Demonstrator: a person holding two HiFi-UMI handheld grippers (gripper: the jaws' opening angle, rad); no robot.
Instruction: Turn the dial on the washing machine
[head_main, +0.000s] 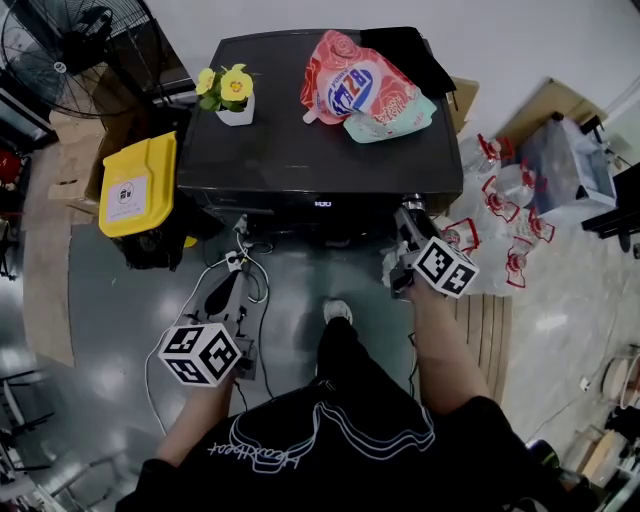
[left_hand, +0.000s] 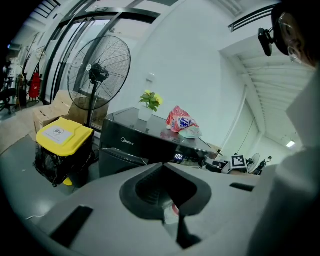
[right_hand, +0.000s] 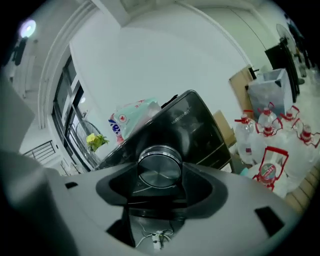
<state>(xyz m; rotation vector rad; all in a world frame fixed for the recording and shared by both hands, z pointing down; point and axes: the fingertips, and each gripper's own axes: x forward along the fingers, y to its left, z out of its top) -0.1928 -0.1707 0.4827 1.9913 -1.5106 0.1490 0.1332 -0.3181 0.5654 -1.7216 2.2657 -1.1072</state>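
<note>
The black washing machine (head_main: 300, 150) stands in front of me, with its lit display (left_hand: 181, 157) on the front panel. Its round silver dial (right_hand: 159, 165) sits between the jaws of my right gripper (right_hand: 160, 176), which close against its sides. In the head view the right gripper (head_main: 410, 212) reaches the right end of the machine's front panel and hides the dial. My left gripper (head_main: 236, 272) hangs low over the floor, away from the machine. In the left gripper view the left gripper (left_hand: 161, 165) has its jaw tips meeting, with nothing between them.
A flower pot (head_main: 232, 95), a detergent bag (head_main: 365, 90) and a black cloth (head_main: 408, 50) lie on the machine's top. A yellow-lidded bin (head_main: 138, 185) and a fan (head_main: 70, 55) stand to the left. Water bottles (head_main: 510, 210) crowd the right. Cables (head_main: 250, 285) trail over the floor.
</note>
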